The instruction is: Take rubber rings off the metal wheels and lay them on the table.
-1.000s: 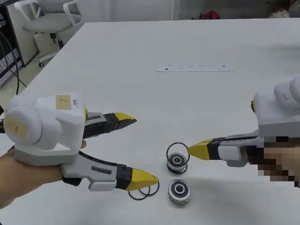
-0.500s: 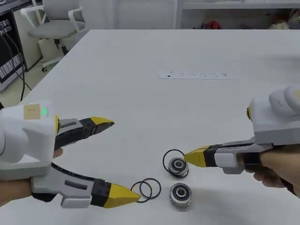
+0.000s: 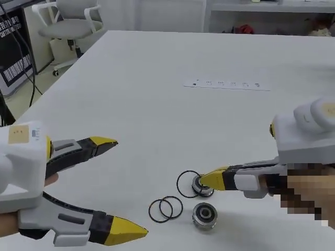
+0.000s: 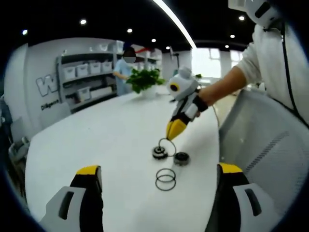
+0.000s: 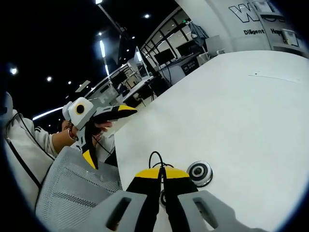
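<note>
My right gripper (image 3: 208,180) is shut on a thin black rubber ring (image 3: 184,184), its yellow tips just over a metal wheel (image 3: 203,187). The ring loops out to the left of that wheel. In the right gripper view the ring (image 5: 156,159) rises from between the shut tips (image 5: 161,173), beside a wheel (image 5: 200,173). A second wheel (image 3: 204,215) stands nearer me. Two loose rings (image 3: 165,208) lie overlapping on the white table (image 3: 157,104). My left gripper (image 3: 118,185) is open at the lower left, apart from them; its view shows the rings (image 4: 165,179) and both wheels (image 4: 159,153) ahead.
A flat white socket strip (image 3: 226,83) lies farther back on the table. An office chair (image 3: 68,21) stands beyond the table's far left edge. A potted plant (image 4: 145,79) sits at the table's far end, with a person (image 4: 128,67) behind it.
My left gripper has drawn back to the left, uncovering the two loose rings. The right gripper has kept its hold, and the ring now loops out to the left of the wheel.
</note>
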`<state>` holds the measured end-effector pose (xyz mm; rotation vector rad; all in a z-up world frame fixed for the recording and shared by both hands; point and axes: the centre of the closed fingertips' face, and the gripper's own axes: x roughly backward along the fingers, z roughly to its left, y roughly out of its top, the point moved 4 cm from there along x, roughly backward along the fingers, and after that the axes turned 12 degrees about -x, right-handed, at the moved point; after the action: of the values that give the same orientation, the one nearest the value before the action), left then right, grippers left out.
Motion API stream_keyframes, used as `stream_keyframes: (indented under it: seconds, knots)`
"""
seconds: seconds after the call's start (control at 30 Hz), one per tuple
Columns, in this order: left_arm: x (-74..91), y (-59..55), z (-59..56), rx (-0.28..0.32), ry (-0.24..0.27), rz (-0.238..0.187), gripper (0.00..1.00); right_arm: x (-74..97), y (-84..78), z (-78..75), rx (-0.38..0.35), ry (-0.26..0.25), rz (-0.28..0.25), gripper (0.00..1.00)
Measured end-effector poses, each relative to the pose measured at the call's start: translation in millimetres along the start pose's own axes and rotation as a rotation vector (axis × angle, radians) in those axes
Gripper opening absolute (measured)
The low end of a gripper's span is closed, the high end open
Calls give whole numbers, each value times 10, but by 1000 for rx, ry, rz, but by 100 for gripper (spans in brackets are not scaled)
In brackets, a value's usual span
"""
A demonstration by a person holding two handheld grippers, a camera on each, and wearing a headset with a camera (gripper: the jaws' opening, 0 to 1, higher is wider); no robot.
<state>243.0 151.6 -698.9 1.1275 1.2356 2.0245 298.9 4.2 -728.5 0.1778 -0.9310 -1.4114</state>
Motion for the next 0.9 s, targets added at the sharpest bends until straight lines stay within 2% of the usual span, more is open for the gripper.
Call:
stream_keyframes:
  seconds: [0.43, 0.73, 0.9]
  knots:
    - [72, -136, -16, 47, 25, 11, 100, -194, -70, -15, -2, 13, 62, 0]
    - [83, -183, 8, 74, 41, 11, 100, -276, -118, -82, -18, 8, 107, 0]
    - [78, -225, 3, 83, 42, 25, 100, -321, -182, -157, -29, -9, 153, 0]
